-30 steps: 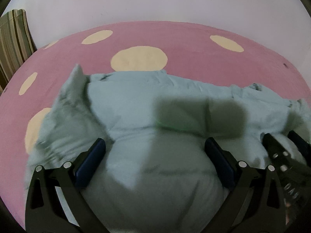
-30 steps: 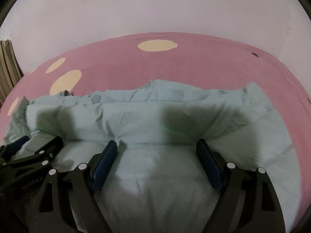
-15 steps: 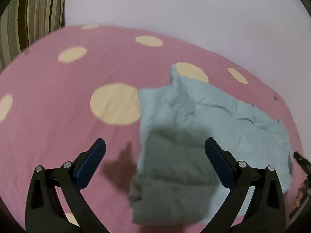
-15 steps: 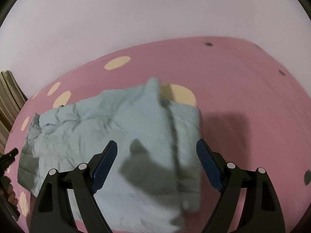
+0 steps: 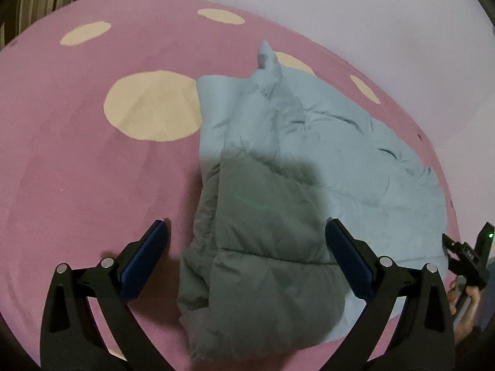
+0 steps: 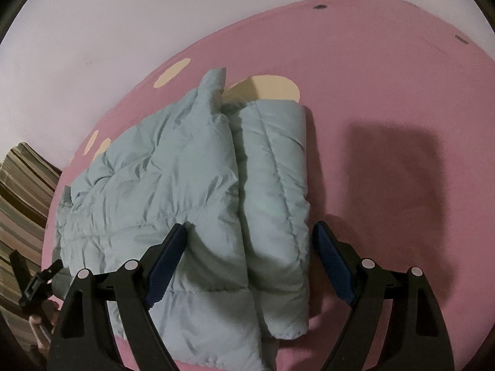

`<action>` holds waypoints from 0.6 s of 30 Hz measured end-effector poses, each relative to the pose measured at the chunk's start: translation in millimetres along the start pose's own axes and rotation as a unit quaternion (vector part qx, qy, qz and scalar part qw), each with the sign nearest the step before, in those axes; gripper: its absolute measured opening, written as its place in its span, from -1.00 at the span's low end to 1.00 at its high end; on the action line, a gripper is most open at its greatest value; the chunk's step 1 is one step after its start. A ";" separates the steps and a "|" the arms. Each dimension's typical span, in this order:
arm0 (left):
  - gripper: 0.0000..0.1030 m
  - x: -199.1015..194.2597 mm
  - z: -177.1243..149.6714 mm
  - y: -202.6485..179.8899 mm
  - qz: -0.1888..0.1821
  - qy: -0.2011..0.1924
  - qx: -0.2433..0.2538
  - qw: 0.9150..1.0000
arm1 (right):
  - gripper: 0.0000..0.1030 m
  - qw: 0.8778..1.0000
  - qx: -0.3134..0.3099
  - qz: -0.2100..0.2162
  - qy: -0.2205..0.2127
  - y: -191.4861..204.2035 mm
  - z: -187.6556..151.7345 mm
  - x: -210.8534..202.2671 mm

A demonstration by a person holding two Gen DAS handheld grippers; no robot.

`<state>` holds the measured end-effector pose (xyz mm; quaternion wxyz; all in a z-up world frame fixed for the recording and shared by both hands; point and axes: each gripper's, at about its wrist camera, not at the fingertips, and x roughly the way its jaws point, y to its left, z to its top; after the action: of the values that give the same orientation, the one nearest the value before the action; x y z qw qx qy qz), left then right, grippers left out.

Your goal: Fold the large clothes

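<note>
- Because the pale blue puffer jacket (image 6: 191, 191) is thick and springy, the folded bundle, lying on the pink spotted bedcover (image 5: 77, 170), may well loosen by itself; nothing presses it flat at this moment.
- The left gripper (image 5: 247, 256) has its blue pads spread wide, one over bare bedcover and the other over the jacket, with the jacket's near edge between them but not pinched.
- The right gripper (image 6: 250, 256) likewise stands wide apart, astride the rolled sleeve (image 6: 275, 185) on the jacket's right side, gripping nothing.
- A grab at the padded surface would probably take only the top layer, dragging it off the layers beneath and undoing the fold.
- The slick shell could slip from the pads if pinched shallowly, I judge.
- The small upright flap (image 5: 267, 58) at the far edge sticks up and may spoil a neat stack; whether it is collar, hood or cuff I cannot tell.
- Shadow from the rig darkens the jacket's near end in the left view, so its seams and edge layers there are hard to read.
- Fisheye bending makes the true outline uncertain.
- The striped fabric (image 6: 21, 191) at the frame's edge is cut off; what it is stays unclear.
- Each view catches only a sliver of the other gripper and a hand (image 5: 464, 309) at the rim.
</note>
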<state>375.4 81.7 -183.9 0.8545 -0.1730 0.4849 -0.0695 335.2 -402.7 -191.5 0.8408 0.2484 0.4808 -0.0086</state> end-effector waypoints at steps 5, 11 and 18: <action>0.96 3.1 0.8 3.9 -0.009 -0.003 -0.009 1.000 | 0.70 1.000 -0.010 0.010 -0.003 -0.2 0.5 4.4; 0.85 1.4 4.4 6.2 -0.013 -0.006 -0.017 1.000 | 0.63 0.999 -0.036 0.000 -0.010 9.4 -1.4 7.2; -0.02 3.6 4.8 0.4 -0.038 0.001 -0.015 0.999 | -0.14 0.999 -0.046 0.019 0.004 22.0 -5.9 13.5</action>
<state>381.4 82.2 -184.7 0.8479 -0.2037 0.4801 -0.0951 343.3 -377.8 -195.9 0.8496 0.2188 0.4789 0.0303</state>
